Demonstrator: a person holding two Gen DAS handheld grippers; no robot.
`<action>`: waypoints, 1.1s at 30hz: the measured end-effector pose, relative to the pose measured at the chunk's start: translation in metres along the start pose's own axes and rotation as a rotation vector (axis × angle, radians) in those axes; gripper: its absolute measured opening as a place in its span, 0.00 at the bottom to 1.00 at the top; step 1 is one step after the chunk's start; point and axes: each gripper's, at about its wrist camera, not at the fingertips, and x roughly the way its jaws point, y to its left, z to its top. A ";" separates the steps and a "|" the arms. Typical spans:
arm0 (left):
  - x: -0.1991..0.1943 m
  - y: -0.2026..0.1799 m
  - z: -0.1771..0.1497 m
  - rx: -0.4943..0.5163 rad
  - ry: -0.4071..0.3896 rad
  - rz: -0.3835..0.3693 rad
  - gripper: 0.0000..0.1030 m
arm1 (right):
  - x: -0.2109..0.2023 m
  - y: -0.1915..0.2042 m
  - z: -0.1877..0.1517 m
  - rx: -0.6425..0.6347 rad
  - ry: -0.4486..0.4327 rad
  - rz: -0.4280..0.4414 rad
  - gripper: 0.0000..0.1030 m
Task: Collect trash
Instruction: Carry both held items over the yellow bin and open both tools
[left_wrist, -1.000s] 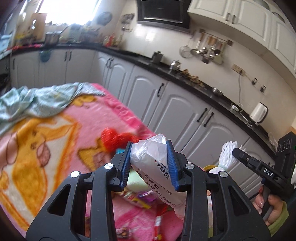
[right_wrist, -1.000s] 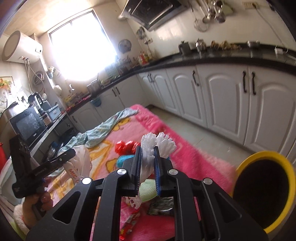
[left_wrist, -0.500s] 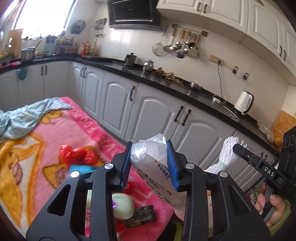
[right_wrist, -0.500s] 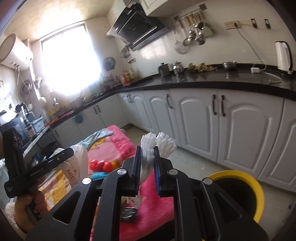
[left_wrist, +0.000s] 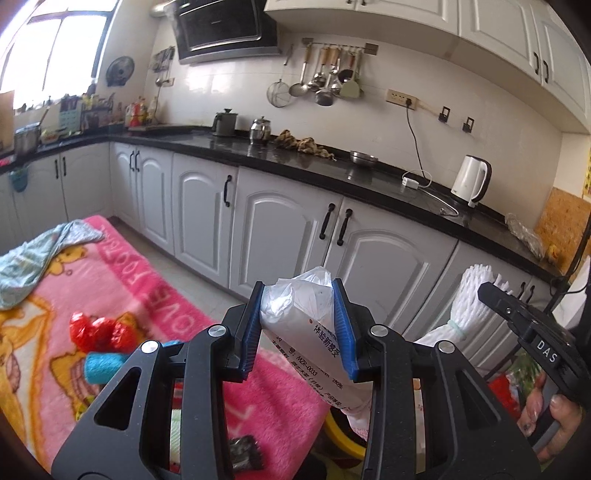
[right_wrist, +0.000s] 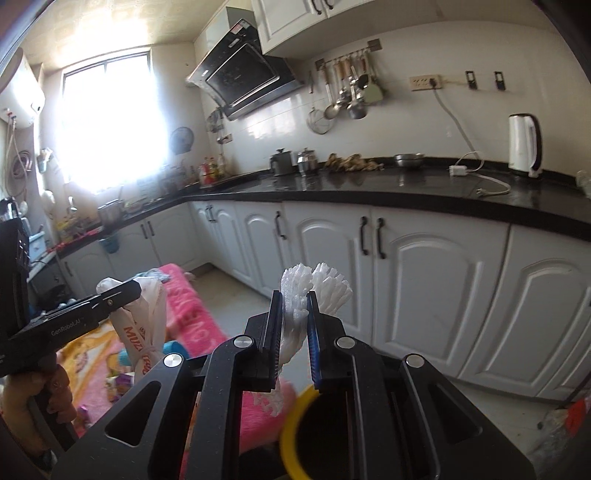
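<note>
1. Left wrist view, far left of the claw: pink blanket (left_wrist: 122, 280) on the floor with a red wrapper (left_wrist: 99, 332) and a blue roll (left_wrist: 101, 365) lying on it, both down-left of the fingers.
2. Dead centre, the left gripper (left_wrist: 299, 328) is clamped on a white plastic bag (left_wrist: 306, 325), blue pads squeezing both sides, printed end hanging down below the jaws.
3. Just under the bag, a bit of yellow bin (left_wrist: 338, 434) rim peeks out.
4. Right of the claw, the right gripper (left_wrist: 491, 295) pokes in, a hand (left_wrist: 550, 417) on its grip.
5. Right wrist view: the right gripper pinches white foam netting (right_wrist: 295, 314), frilly end sticking up past the tips, with the bin's dark mouth right below it.
</note>
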 end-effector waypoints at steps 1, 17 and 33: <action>0.003 -0.005 -0.001 0.007 -0.001 0.001 0.27 | -0.001 -0.004 0.000 -0.005 -0.007 -0.015 0.12; 0.082 -0.066 -0.040 0.111 0.033 0.057 0.28 | 0.029 -0.071 -0.040 -0.009 0.061 -0.187 0.12; 0.132 -0.070 -0.080 0.071 0.144 0.018 0.47 | 0.064 -0.100 -0.068 0.066 0.173 -0.214 0.32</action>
